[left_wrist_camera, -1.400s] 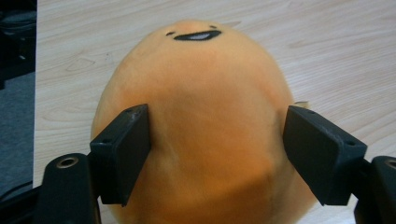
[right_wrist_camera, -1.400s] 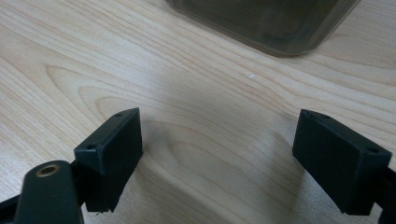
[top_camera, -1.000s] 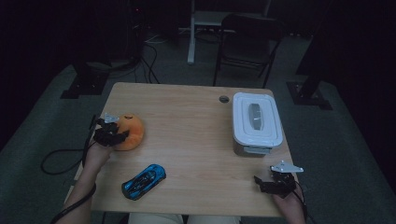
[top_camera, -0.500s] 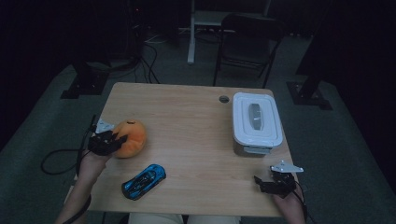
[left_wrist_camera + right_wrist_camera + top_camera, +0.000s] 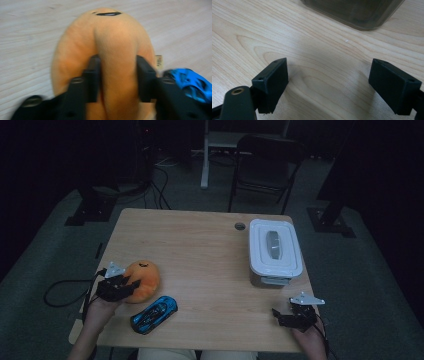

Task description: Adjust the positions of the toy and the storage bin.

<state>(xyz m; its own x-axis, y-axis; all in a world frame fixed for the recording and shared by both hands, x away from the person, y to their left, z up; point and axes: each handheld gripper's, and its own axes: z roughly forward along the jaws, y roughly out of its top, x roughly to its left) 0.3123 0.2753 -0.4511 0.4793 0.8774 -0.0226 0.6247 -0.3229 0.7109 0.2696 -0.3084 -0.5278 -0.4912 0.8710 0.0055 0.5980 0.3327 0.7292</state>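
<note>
The orange plush toy (image 5: 142,279) lies near the left edge of the wooden table (image 5: 200,250), and I have my left gripper (image 5: 121,287) on it from the near-left side. In the left gripper view, a raised fold of the plush (image 5: 117,72) stands between the two black jaws; they have just been opening, yet the pads still look pressed against the fold on both sides, so I read it as a loosened pinch rather than a release. The bottom of the toy is cut off by the gripper body, and only a dark stitched mark (image 5: 108,14) shows at its far end, so I cannot make out its face. Just to the right of the plush, the blue toy car (image 5: 154,314) sits apart from it in the high view; in the left gripper view it is blurred and half hidden behind the right jaw. Farther right stands the white lidded container (image 5: 274,251), its contents hidden under the lid. At the near right corner my right gripper (image 5: 285,314) rests over bare wood, jaws spread wide with nothing between them; the container's lower wall (image 5: 354,12) is cut off at the top of its view.
</note>
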